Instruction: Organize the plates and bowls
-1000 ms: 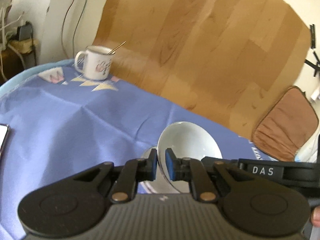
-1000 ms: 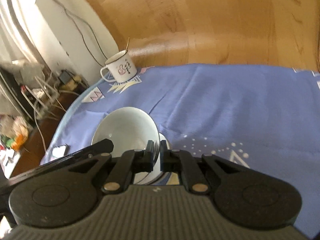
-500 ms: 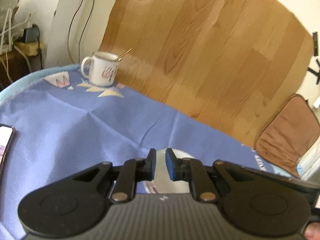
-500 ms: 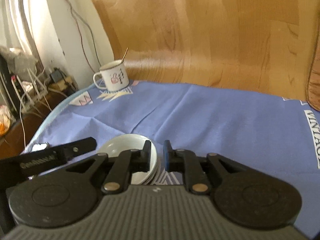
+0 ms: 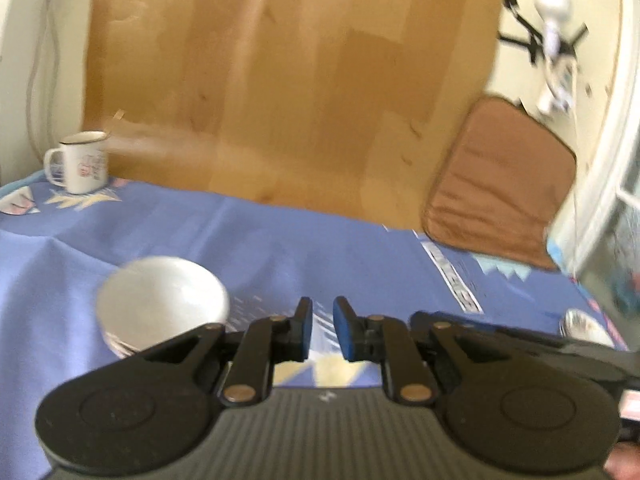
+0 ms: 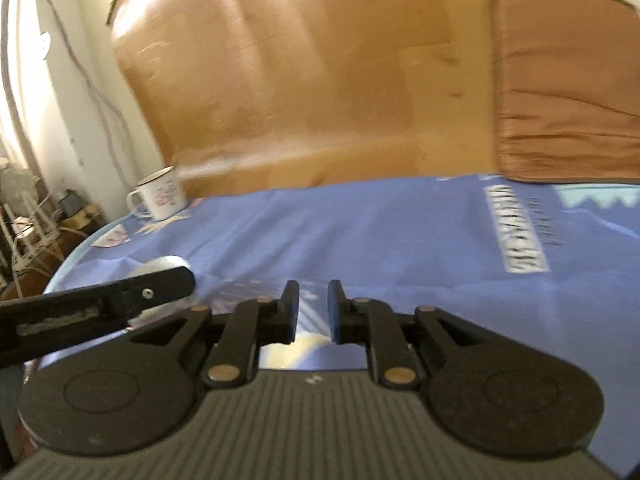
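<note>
On the blue tablecloth point(image 5: 280, 248), at ten o'clock of the left gripper point(image 5: 322, 328), a white bowl point(image 5: 162, 296) is sitting on stacked dishes; both the left and right gripper point(image 6: 313, 312) are hovering slightly parted, gripping nothing.

Wooden panel point(image 5: 288, 92) behind blue tablecloth point(image 5: 280, 240); brown cushion point(image 5: 500, 180) leans beside it.

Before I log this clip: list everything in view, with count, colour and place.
bowl: one, white, on the cloth at left, atop what looks like stacked dishes
enamel mug: one, white, far left corner
small dish: one, white, blurred, right edge
tablecloth: one, blue, covering the table
cushion: one, brown, right, behind the table
wooden board: one, tan, behind the table
left gripper: black, blue pads, open, empty
right gripper: black, open, empty
</note>
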`<state>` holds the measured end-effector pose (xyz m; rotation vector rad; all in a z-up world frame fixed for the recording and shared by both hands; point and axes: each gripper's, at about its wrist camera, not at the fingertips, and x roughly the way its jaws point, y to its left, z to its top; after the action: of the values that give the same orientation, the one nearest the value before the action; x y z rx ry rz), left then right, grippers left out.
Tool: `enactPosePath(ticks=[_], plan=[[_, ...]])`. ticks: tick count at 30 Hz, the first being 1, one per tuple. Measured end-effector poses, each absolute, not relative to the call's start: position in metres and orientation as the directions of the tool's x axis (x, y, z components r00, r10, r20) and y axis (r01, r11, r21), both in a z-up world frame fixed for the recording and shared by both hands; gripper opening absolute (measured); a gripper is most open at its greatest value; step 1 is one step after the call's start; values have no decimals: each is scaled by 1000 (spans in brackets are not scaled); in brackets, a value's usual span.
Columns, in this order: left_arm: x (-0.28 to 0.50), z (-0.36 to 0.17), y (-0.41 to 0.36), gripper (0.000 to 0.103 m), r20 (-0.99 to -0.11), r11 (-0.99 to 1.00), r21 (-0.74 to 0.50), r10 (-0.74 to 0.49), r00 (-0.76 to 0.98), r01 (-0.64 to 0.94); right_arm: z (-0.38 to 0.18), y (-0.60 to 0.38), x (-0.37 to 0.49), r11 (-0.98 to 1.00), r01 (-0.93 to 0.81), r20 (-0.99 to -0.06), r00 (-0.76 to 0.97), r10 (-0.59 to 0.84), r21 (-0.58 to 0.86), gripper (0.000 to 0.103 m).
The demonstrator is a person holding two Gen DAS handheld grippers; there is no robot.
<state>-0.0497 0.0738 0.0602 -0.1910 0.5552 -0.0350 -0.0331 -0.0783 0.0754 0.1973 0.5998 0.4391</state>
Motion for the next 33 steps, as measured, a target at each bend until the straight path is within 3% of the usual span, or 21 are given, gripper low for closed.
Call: enactPosePath(ticks=[3, 7, 13, 17, 20, 26, 28, 29, 31, 33], plan=[[-45, 51, 51, 13, -542, 988, -151, -89, 835, 7, 71, -110, -45, 908, -288, -490, 770, 409, 304, 33], [-40, 41, 28, 16, -567, 991, -128, -102, 818, 35, 64, -143, -58, 928, -223, -485, 802, 348, 297, 35], [-31, 31, 9, 27, -599, 995, -98, -82, 796, 29, 54, -166, -67, 951, -146, -486, 832, 268, 273, 36], [-29, 29, 0, 42, -606, 997, -74, -61, 793, 21, 50, -173, -67, 945, -143, -496, 822, 279, 295, 37], [-28, 28, -4, 46, -609, 998, -61, -48, 792, 14, 53, -173, -68, 941, -153, -487, 823, 291, 302, 43], [-31, 31, -6, 64, -606, 999, -44, -25, 795, -2, 58, -172, -73, 935, -164, -466, 831, 303, 315, 44], [-33, 32, -6, 72, -603, 999, -39, -18, 797, -7, 60, -171, -75, 934, -164, -458, 836, 302, 318, 46], [-34, 33, -5, 82, -601, 999, -37, -14, 799, -10, 61, -171, -76, 934, -161, -454, 839, 299, 318, 46], [-36, 33, -5, 94, -590, 1000, -26, -2, 808, -16, 62, -171, -77, 935, -156, -448, 844, 294, 319, 47], [-38, 34, -5, 100, -577, 1000, -2, 22, 816, -28, 61, -171, -78, 936, -148, -447, 848, 286, 319, 50]])
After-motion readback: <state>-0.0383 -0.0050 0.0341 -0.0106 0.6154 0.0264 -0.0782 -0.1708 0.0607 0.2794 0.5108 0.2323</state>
